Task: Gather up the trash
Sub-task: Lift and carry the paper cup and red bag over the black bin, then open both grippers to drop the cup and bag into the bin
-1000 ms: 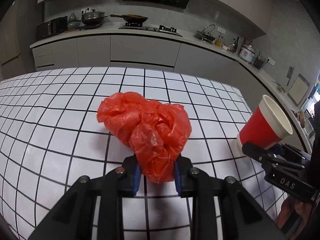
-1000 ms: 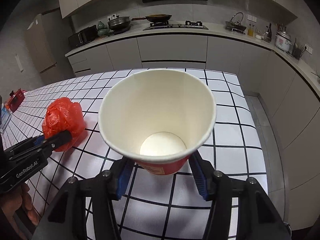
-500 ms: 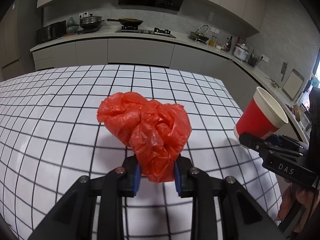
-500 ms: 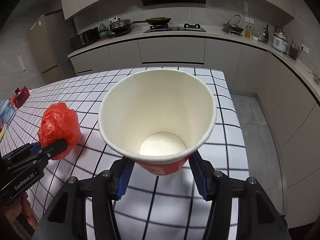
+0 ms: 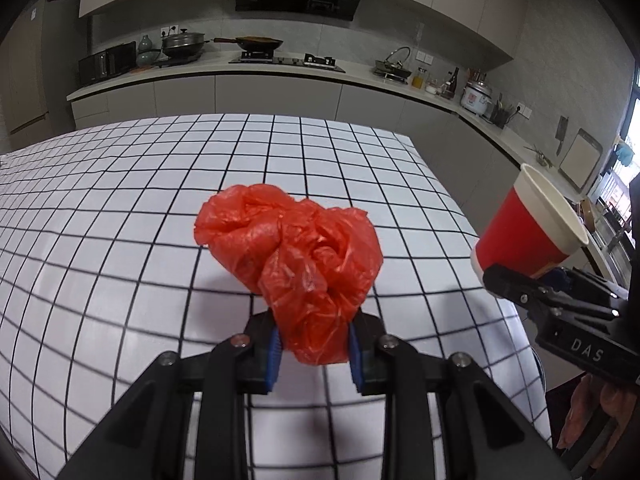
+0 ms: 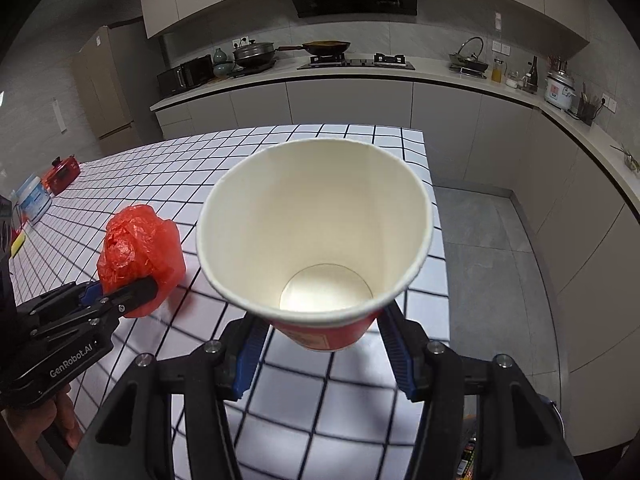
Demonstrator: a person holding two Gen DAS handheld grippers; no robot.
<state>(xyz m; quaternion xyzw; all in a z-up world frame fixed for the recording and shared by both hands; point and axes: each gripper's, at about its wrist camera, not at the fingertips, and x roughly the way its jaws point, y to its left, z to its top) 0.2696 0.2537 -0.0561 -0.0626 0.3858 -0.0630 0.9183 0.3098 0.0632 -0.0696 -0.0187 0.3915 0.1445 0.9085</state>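
A crumpled red plastic bag (image 5: 296, 256) hangs above the black-gridded white table (image 5: 120, 216), pinched at its lower end by my left gripper (image 5: 314, 350), which is shut on it. The same bag (image 6: 138, 248) shows at the left in the right wrist view, with the left gripper (image 6: 124, 294) around it. My right gripper (image 6: 320, 348) is shut on the base of a red paper cup (image 6: 316, 232) with a white, empty inside, tilted mouth-forward. That cup (image 5: 528, 232) appears at the right edge of the left wrist view, beyond the table's right edge, held by the right gripper (image 5: 532, 276).
The table's right edge (image 6: 434, 208) borders grey floor (image 6: 492, 264). A white tub (image 6: 34, 198) and a small red box (image 6: 62, 172) stand at the table's far left. Kitchen counters (image 5: 280, 74) with pots run along the back and right walls.
Both grippers have drawn back from the far counter with their loads; more of the table and floor shows. The bag and cup sit unchanged in the jaws.
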